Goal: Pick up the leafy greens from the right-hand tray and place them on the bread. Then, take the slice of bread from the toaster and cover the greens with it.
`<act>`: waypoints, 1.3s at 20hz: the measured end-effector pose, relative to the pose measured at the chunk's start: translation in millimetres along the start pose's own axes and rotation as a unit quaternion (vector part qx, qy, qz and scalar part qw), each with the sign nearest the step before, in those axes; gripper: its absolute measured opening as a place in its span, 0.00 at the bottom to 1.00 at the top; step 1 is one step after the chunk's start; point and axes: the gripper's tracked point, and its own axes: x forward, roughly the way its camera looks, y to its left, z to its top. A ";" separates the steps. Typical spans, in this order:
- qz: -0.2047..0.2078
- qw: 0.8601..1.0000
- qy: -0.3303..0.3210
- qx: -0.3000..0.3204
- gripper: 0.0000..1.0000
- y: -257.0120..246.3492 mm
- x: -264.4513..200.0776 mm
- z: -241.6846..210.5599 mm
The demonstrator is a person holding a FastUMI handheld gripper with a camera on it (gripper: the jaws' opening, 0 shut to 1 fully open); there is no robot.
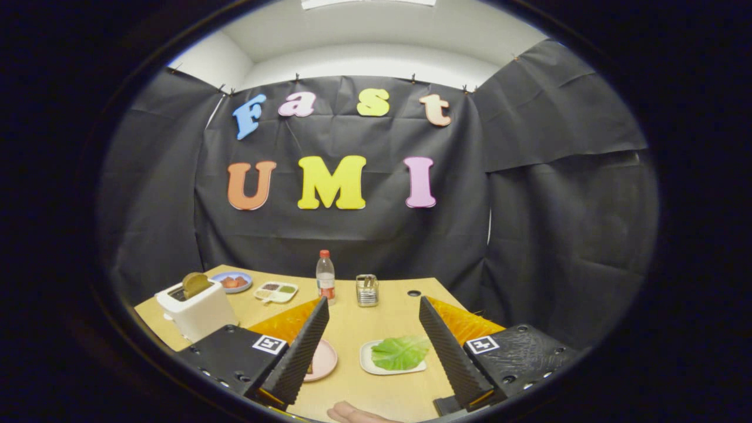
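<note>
We are holding the hand-held gripper (373,343) wide open above the lettuce leaf (400,352); its thinness risks slipping from a shallow pinch.

Worktop (376,329): leafy greens (400,352) on right-hand tray (368,359); plate (324,359) just left of it; toaster (197,310) far left, bread slice (195,284) in slot; bottle (325,276) and holder (367,290) behind.
</note>
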 end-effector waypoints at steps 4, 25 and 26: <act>-0.010 0.999 0.035 -0.009 0.95 -23.7 44.8 -34.2; -0.087 0.949 0.298 -0.049 0.96 -115.9 213.2 -235.6; -0.086 0.948 0.302 -0.051 0.95 -116.9 213.7 -236.2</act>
